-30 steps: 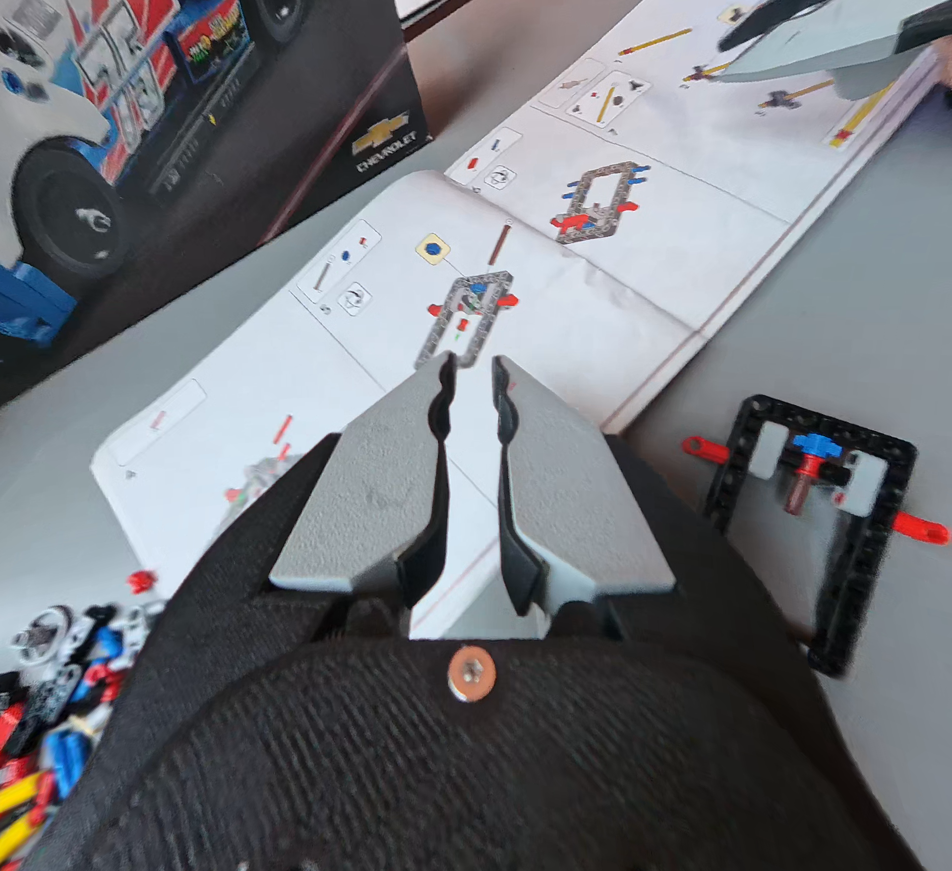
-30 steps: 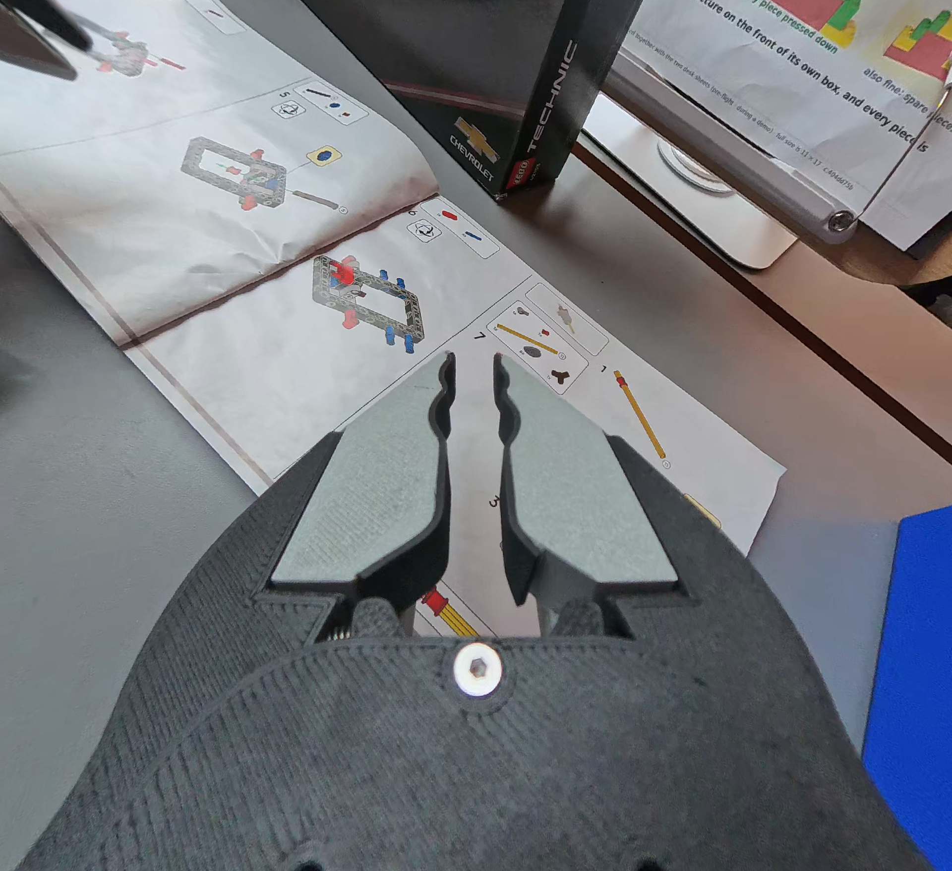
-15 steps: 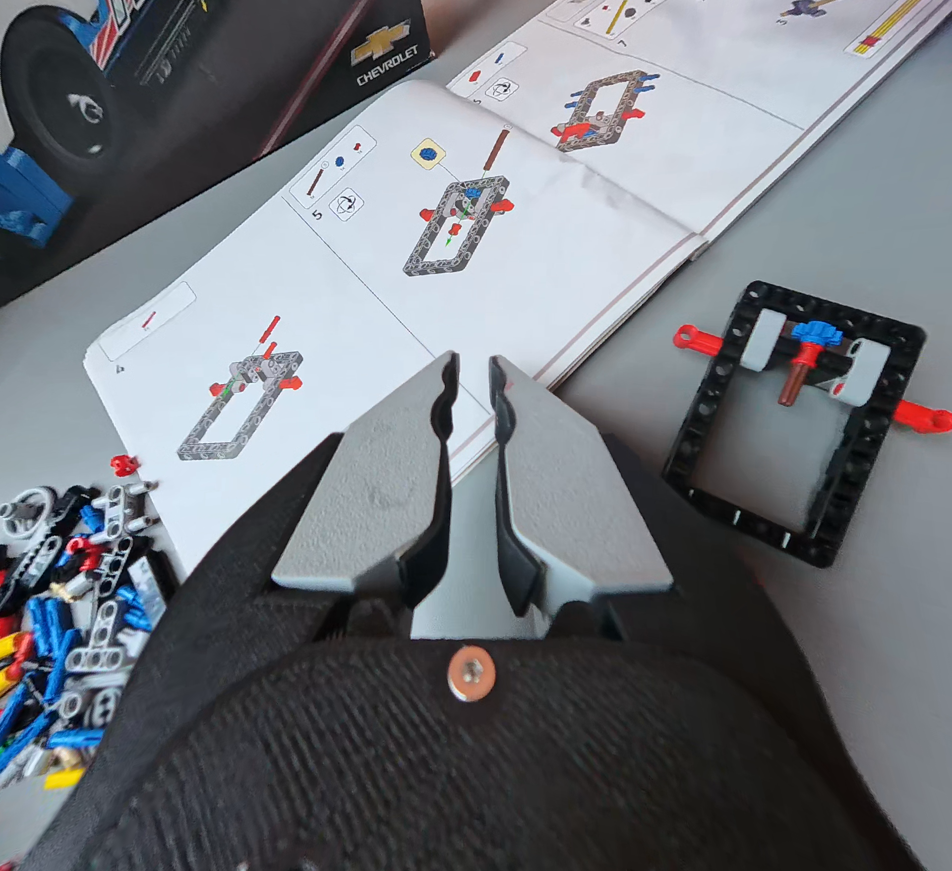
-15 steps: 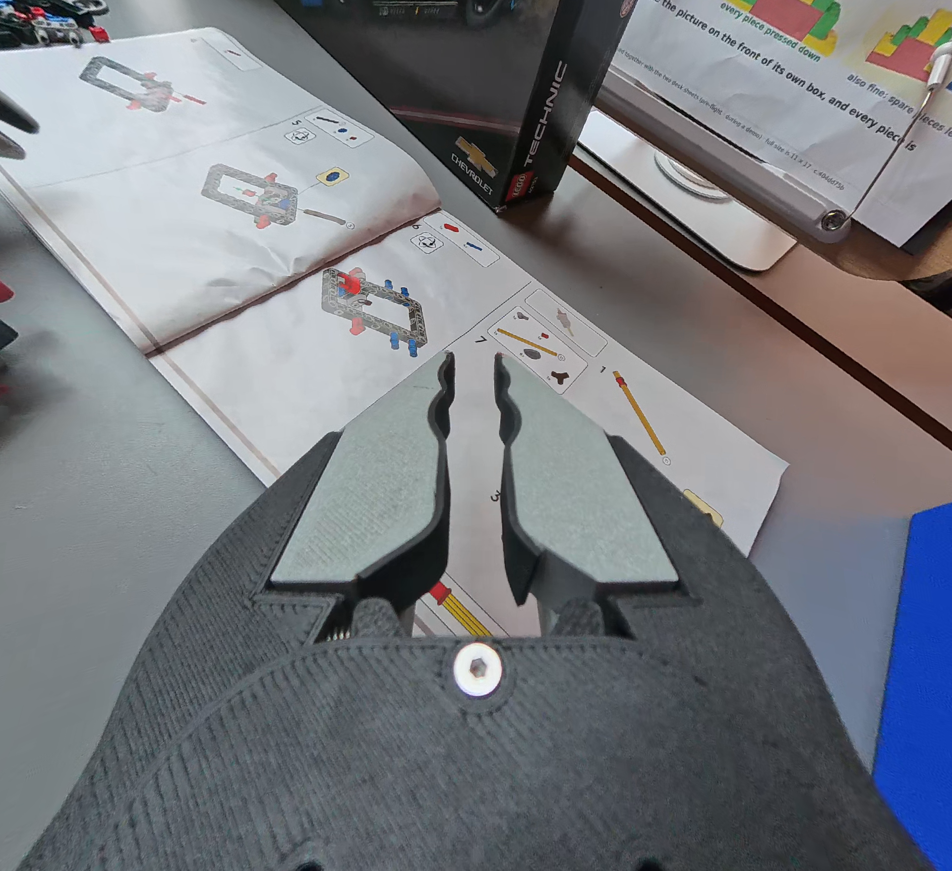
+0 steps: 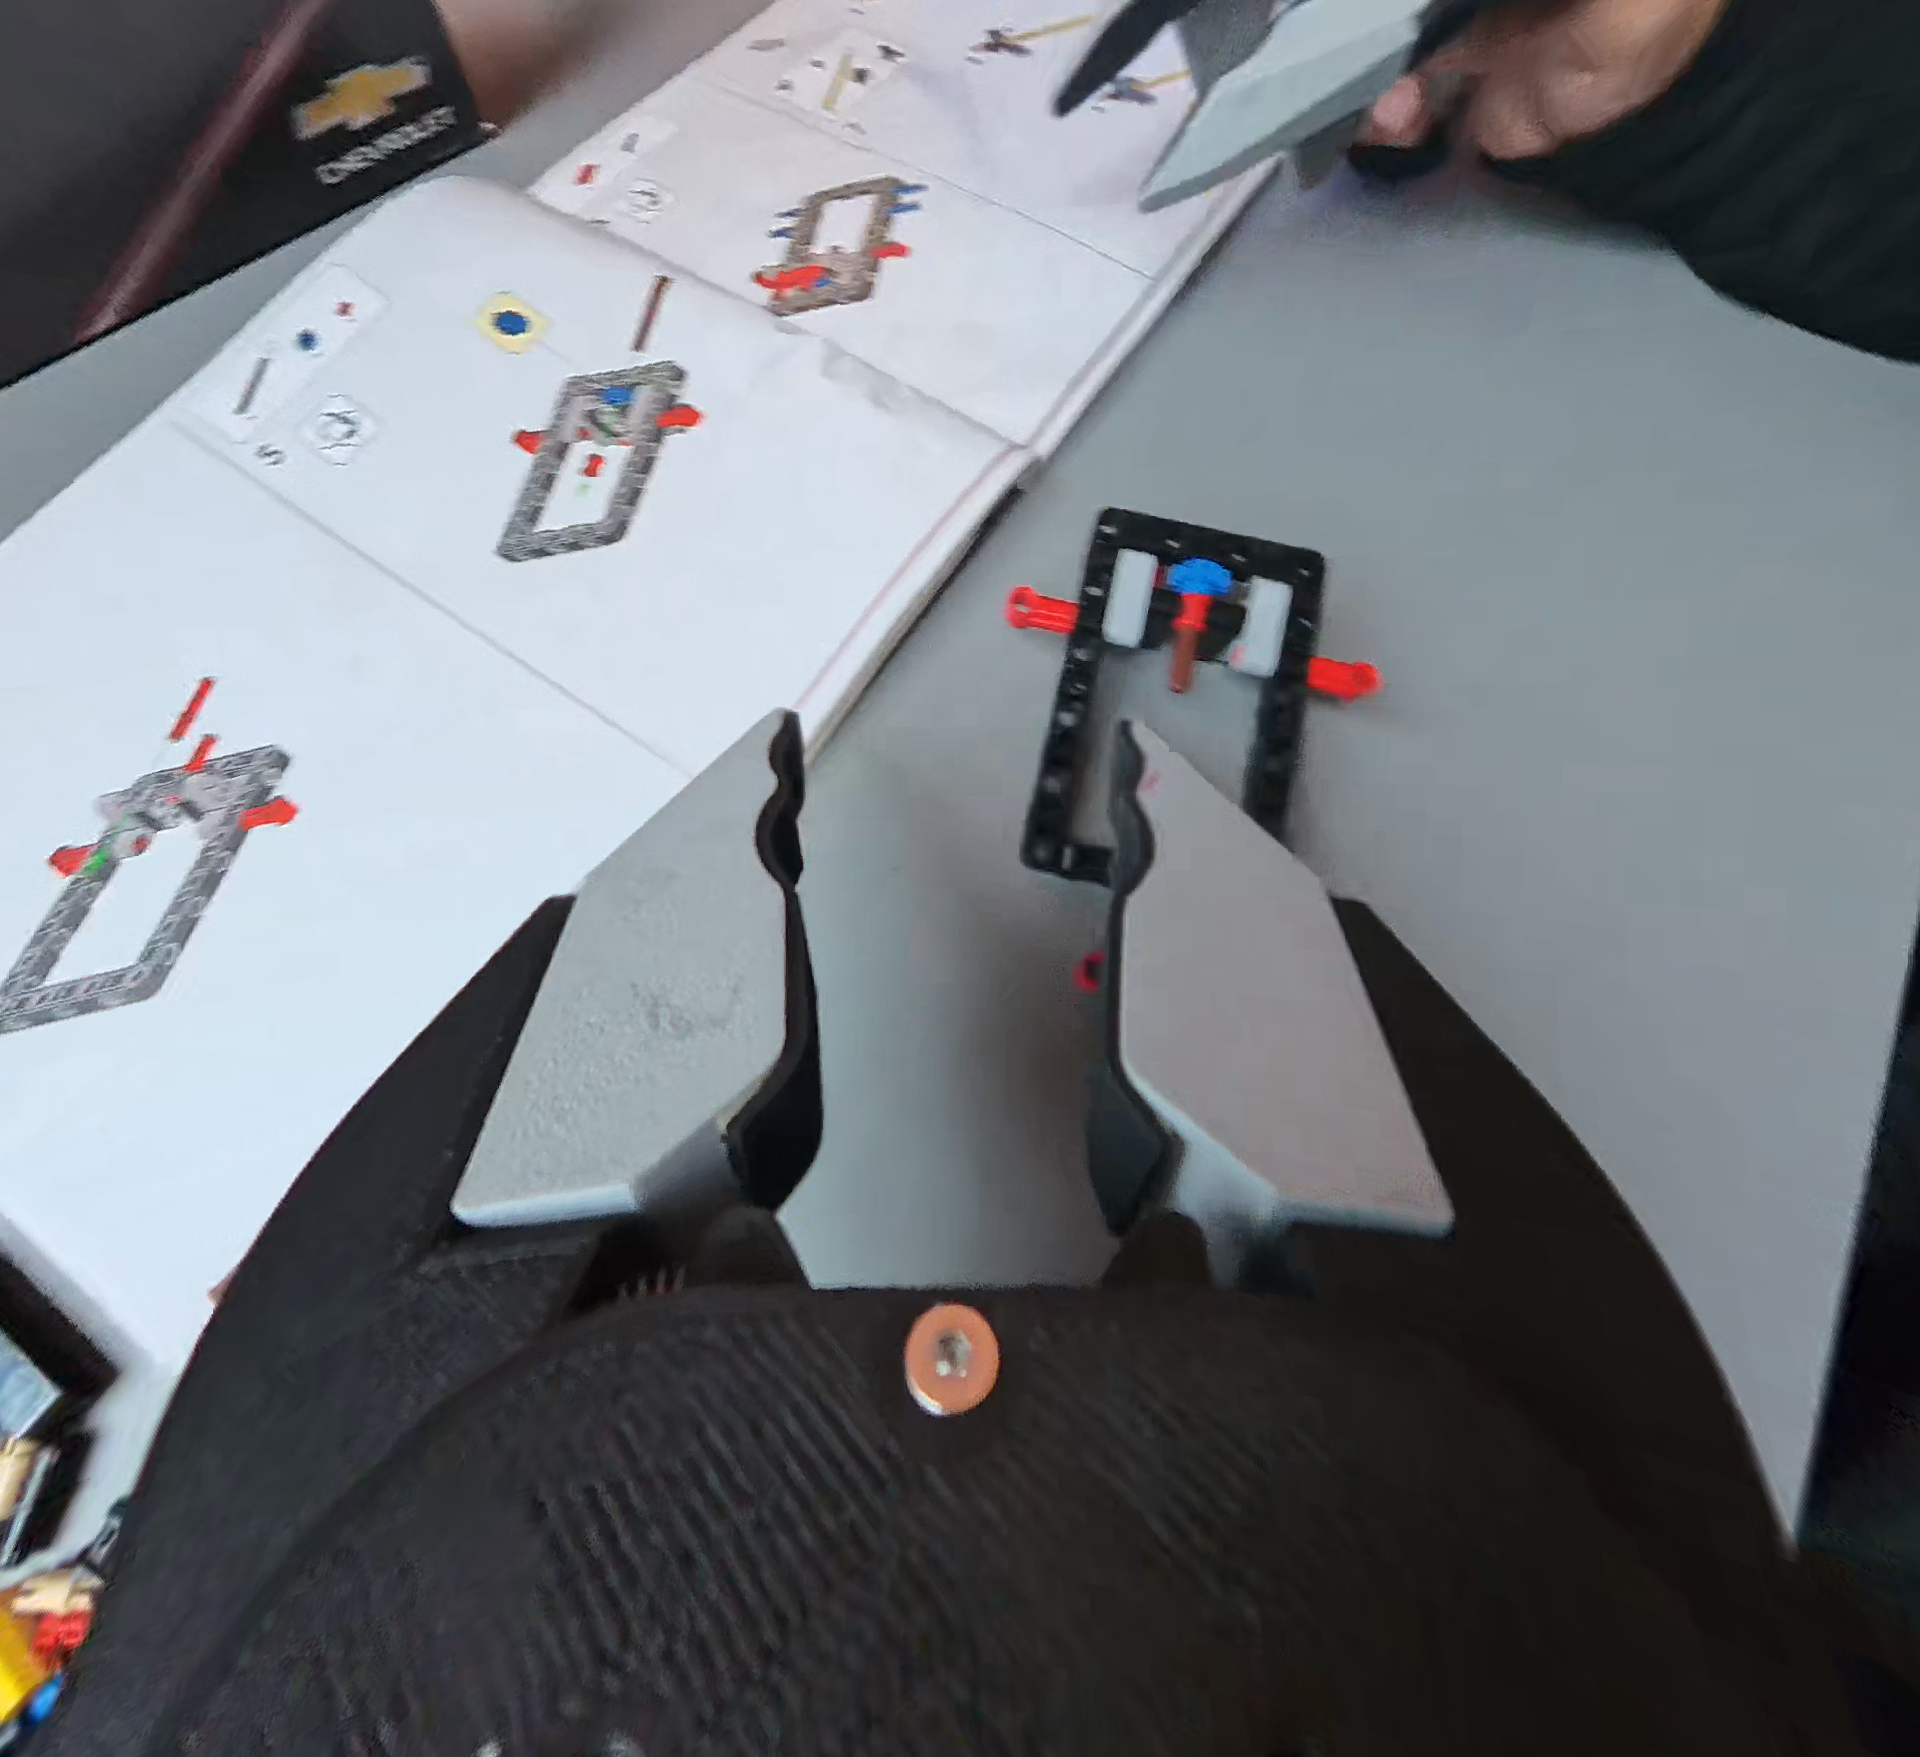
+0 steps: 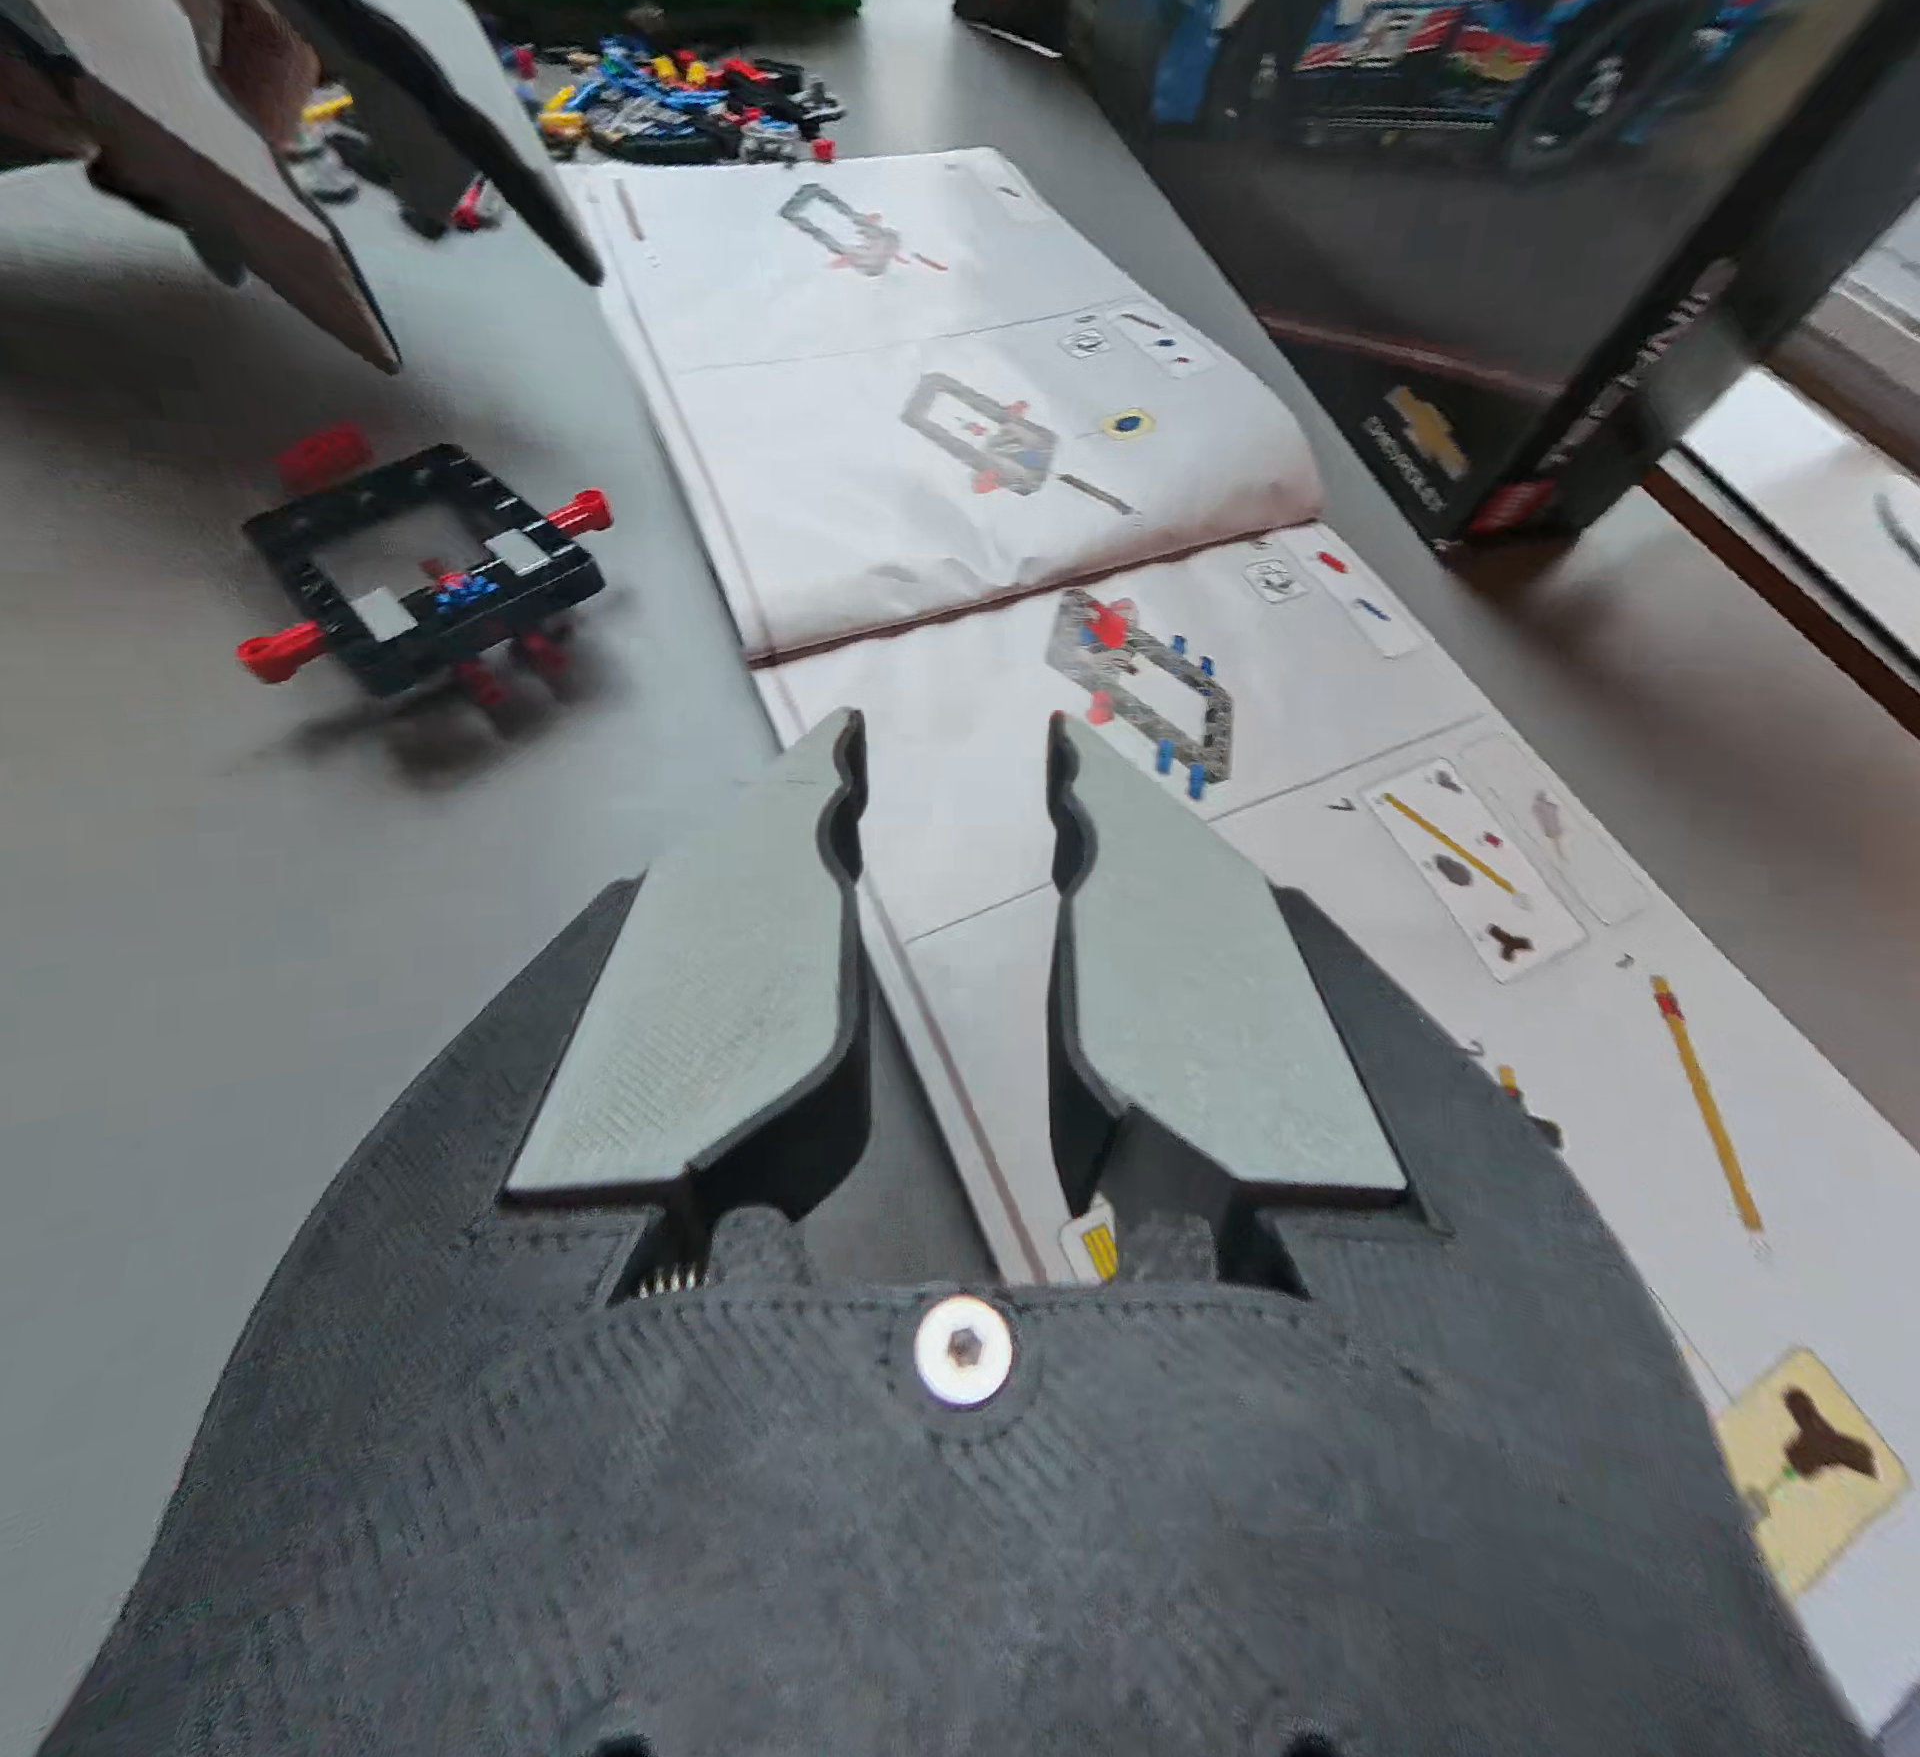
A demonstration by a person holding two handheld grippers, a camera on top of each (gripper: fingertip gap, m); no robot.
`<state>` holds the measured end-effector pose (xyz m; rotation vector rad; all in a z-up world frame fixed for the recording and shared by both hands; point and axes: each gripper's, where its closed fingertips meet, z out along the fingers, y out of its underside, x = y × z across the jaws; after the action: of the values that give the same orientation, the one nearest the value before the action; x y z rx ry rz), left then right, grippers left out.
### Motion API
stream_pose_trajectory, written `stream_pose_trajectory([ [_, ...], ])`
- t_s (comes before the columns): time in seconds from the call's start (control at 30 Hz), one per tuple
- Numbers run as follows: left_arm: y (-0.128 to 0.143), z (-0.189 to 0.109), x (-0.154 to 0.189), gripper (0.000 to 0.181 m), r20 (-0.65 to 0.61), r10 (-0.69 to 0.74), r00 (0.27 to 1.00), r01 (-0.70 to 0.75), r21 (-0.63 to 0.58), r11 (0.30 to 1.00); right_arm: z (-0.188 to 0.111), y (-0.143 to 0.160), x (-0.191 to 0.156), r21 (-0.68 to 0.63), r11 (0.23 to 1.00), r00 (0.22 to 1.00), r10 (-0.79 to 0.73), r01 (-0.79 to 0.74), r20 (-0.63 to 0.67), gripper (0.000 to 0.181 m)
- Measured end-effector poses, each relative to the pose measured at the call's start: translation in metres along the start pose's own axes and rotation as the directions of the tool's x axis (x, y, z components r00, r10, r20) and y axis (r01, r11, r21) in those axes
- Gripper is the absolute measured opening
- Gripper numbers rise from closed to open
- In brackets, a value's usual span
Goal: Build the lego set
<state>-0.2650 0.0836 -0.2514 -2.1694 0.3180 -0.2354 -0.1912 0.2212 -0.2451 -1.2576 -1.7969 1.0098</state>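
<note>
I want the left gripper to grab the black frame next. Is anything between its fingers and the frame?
Nothing visible blocks it. The left gripper is open over bare table, its right finger already overlapping the black frame in the left wrist view. A small red piece lies just short of it.

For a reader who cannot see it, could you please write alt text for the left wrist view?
The open left gripper hovers over a black Lego frame on a grey table, beside an open instruction booklet.

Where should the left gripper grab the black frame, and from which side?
Probably the bare near end of the black frame, from the left gripper's side. The frame lies flat with an open centre, so one finger could go inside; the far end is crowded with red pins and a blue gear.
</note>
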Motion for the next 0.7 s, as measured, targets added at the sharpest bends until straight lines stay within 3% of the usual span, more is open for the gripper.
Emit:
stream_pose_trajectory([
  [0.1,0.003,-0.001,0.03,0.07,-0.044,0.09,0.995,-0.092,-0.046,0.995,0.003,-0.002,-0.022,0.002,0.997,0.993,-0.083,0.083,0.082,0.033],
  [0.4,0.021,0.011,0.065,0.062,-0.002,0.328,0.945,-0.322,-0.193,0.927,0.011,0.004,-0.06,-0.02,0.953,0.941,-0.296,0.303,0.162,0.033],
  [0.5,0.03,0.02,0.059,0.049,0.047,0.387,0.921,-0.359,-0.285,0.889,0.014,0.009,-0.061,-0.041,0.951,0.94,-0.295,0.306,0.169,0.033],
  [0.63,0.035,0.025,0.054,0.009,0.05,0.36,0.932,-0.323,-0.339,0.883,0.012,0.006,-0.058,-0.024,0.959,0.947,-0.275,0.283,0.165,0.032],
  [0.7,0.036,0.024,0.056,0.008,0.025,0.323,0.946,-0.295,-0.351,0.889,0.011,0.005,-0.057,-0.019,0.96,0.948,-0.272,0.279,0.164,0.031],
])
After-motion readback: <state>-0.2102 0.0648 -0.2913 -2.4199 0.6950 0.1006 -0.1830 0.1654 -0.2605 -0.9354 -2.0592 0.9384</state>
